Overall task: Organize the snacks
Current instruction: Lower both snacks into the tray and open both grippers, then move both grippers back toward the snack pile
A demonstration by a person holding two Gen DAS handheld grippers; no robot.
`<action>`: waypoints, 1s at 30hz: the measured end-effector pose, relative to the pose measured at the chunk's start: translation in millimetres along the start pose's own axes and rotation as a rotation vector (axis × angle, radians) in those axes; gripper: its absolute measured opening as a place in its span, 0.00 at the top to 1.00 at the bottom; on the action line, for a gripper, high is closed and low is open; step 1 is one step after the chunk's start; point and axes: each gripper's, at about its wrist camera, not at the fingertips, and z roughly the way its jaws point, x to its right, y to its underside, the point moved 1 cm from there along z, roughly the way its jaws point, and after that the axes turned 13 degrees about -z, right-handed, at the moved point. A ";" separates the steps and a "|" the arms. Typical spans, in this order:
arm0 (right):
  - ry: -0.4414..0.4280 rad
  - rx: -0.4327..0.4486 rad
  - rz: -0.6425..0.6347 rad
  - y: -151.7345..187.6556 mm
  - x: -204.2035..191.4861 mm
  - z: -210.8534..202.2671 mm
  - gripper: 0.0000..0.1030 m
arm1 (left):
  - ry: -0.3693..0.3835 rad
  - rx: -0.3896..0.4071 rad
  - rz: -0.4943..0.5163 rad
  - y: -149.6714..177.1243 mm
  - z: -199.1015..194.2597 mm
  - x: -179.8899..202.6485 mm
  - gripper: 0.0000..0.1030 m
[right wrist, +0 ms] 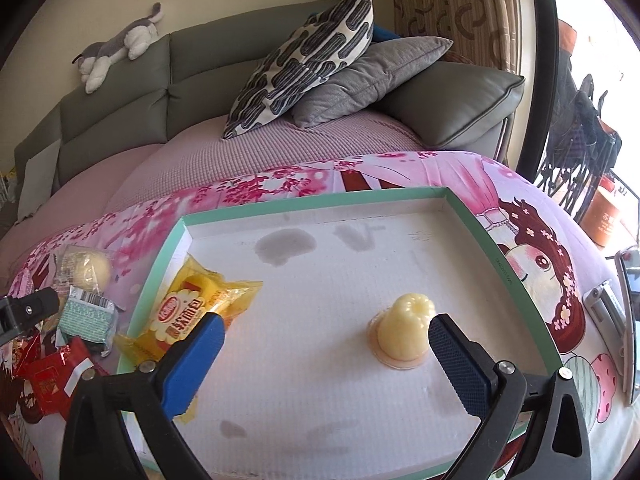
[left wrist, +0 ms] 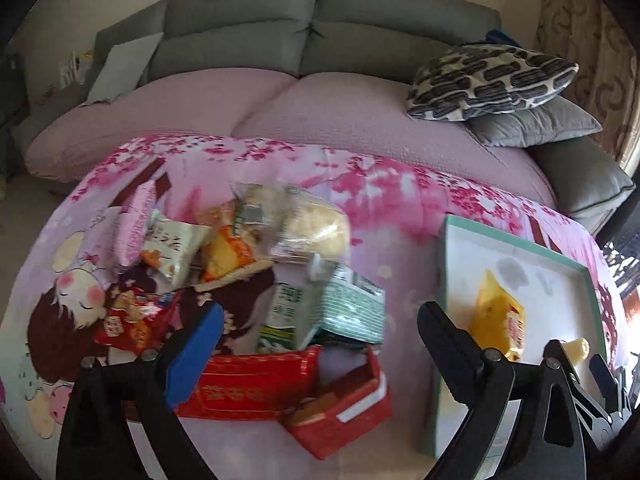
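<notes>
A pile of snack packets lies on the pink cartoon cloth: an open red box (left wrist: 340,408), a red packet (left wrist: 256,392), a milk carton (left wrist: 284,316), a green-and-white packet (left wrist: 352,304) and bagged bread (left wrist: 312,228). My left gripper (left wrist: 322,314) hangs open above this pile, holding nothing. To the right sits a green-rimmed white tray (right wrist: 400,196) with a yellow bread packet (right wrist: 192,312) at its left. A pale jelly cup (right wrist: 404,332) stands nearer the middle. My right gripper (right wrist: 326,322) is open over the tray, and the jelly stands free beside its right finger.
A grey sofa (left wrist: 312,28) with a pink cover runs behind the table. A patterned cushion (right wrist: 304,68) and a grey one lie on it, and a plush toy (right wrist: 116,52) on top. A phone (right wrist: 628,320) and a grey device (right wrist: 604,304) lie right of the tray.
</notes>
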 end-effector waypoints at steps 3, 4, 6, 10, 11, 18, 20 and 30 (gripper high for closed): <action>-0.026 0.017 -0.012 -3.5 -14.5 -4.9 0.00 | -0.078 0.020 -0.030 -6.4 0.5 -24.6 0.05; -0.039 0.023 -0.017 -4.7 -19.9 -6.8 0.00 | -0.102 0.025 -0.043 -8.2 0.1 -33.7 0.05; -0.062 0.033 -0.028 -6.5 -31.0 -10.3 0.00 | -0.144 0.035 -0.073 -11.5 -0.7 -52.0 0.05; -0.117 0.043 -0.066 -8.3 -56.9 -15.2 0.00 | -0.198 0.049 -0.129 -15.5 -4.8 -82.3 0.05; -0.132 0.043 -0.076 -8.1 -63.8 -16.3 0.00 | -0.205 0.051 -0.143 -16.7 -5.8 -89.0 0.05; -0.243 0.038 -0.136 -5.0 -109.6 -21.2 0.00 | -0.238 0.051 -0.233 -17.6 -10.5 -128.4 0.05; -0.270 0.037 -0.147 -4.6 -121.3 -22.6 0.00 | -0.239 0.047 -0.248 -17.5 -11.0 -135.6 0.05; -0.316 0.005 -0.299 5.8 -166.2 -22.4 0.00 | -0.155 -0.039 -0.259 -9.9 4.2 -140.6 0.05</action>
